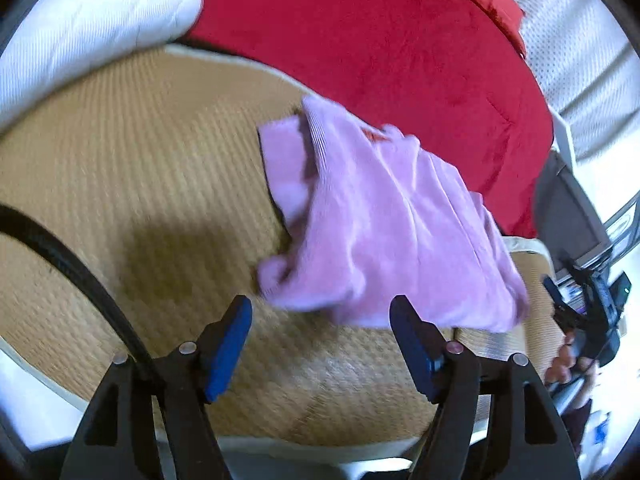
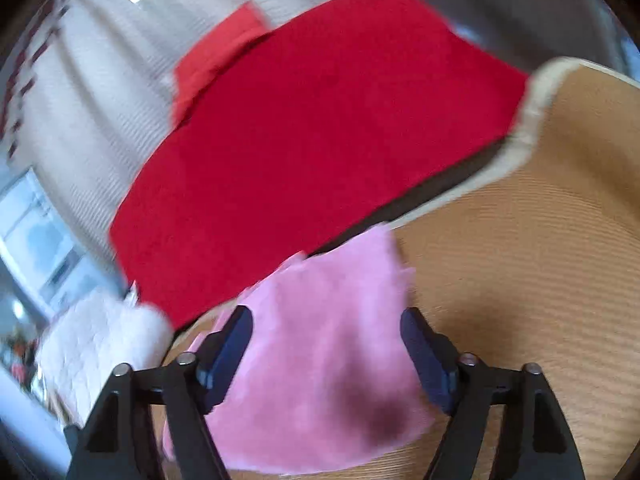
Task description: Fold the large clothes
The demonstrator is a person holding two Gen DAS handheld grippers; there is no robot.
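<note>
The pink garment is bunched on the woven mat, near its far edge by the red blanket. Both hand-held grippers — left, right — are held apart, empty. Soft, light, floppy cloth — best pinched at a hem corner.

You are in a home bedroom; a woven straw mat covers the bed; a red blanket lies on its far side; a white pillow sits far left.
</note>
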